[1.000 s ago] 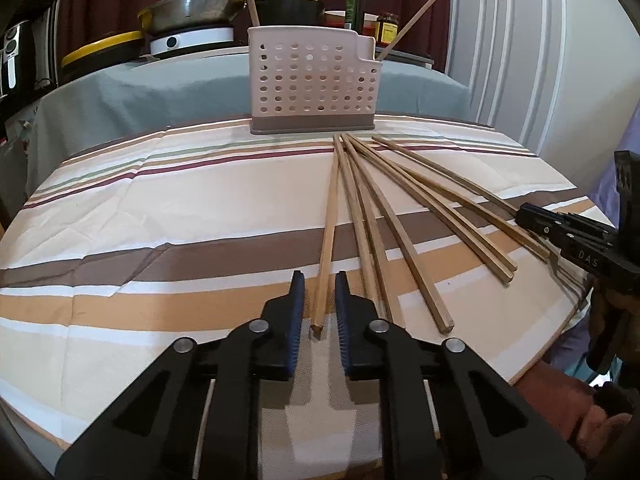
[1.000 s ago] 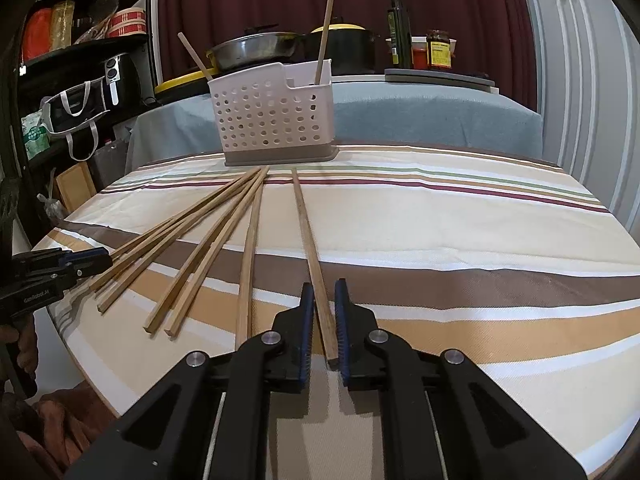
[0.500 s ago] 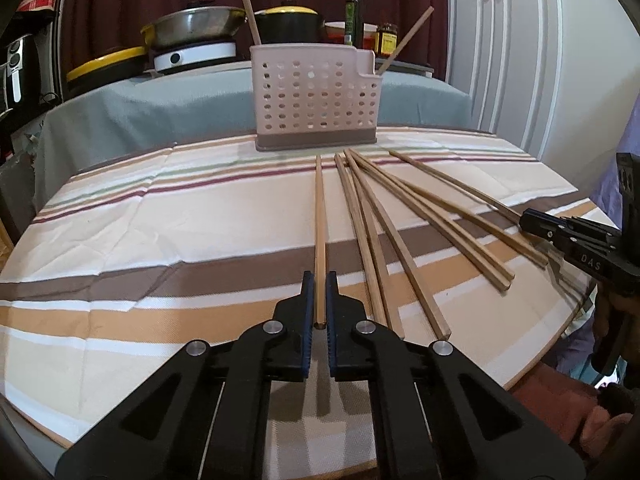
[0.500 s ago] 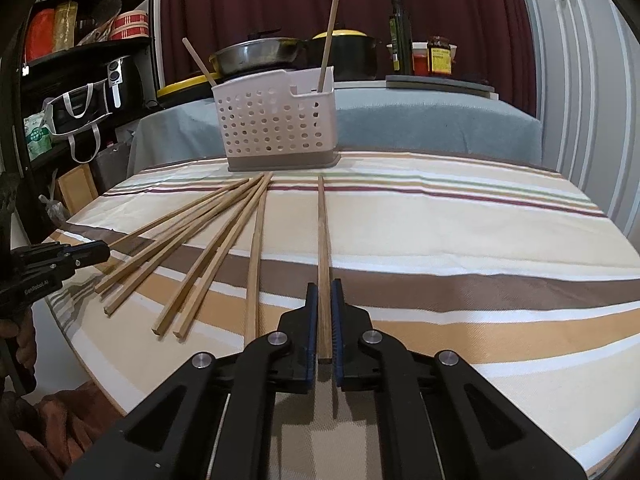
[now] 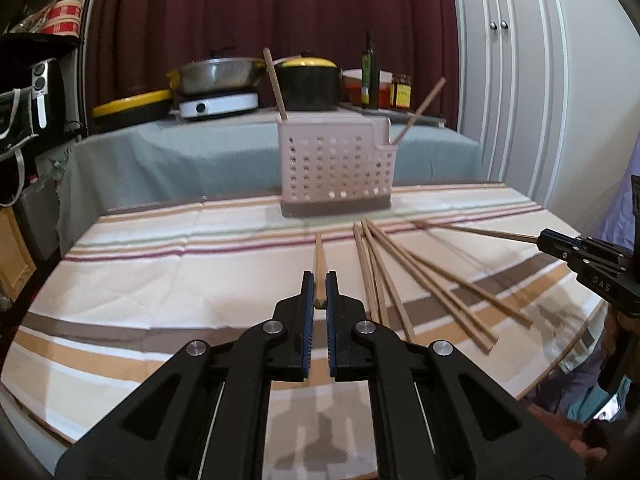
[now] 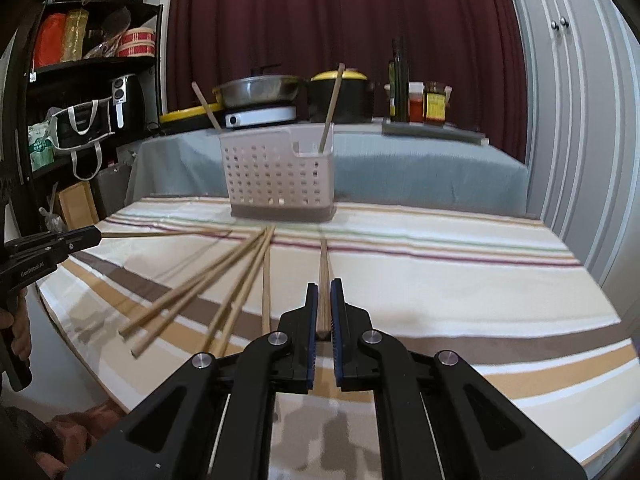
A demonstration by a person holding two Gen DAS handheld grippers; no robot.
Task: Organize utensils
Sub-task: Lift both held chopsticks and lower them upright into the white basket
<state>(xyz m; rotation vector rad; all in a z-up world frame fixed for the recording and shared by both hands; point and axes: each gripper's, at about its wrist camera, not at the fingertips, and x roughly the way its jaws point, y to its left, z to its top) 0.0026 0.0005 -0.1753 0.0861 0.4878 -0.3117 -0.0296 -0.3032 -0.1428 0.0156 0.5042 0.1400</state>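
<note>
Two chopsticks are pinched, one per gripper: the left gripper has its fingers pressed on the near end of the left chopstick, and the right gripper likewise grips the right chopstick. Each stick's long axis runs to 12 o'clock, toward the caddy, with neither arm clearly nearer. Both tips seem raised off the desk, though blur makes that uncertain, and the loose chopsticks fan out at the left gripper's 2 o'clock.

The lower ends of the two sticks standing in the basket are hidden behind its wall; the jar labels are unreadable.
</note>
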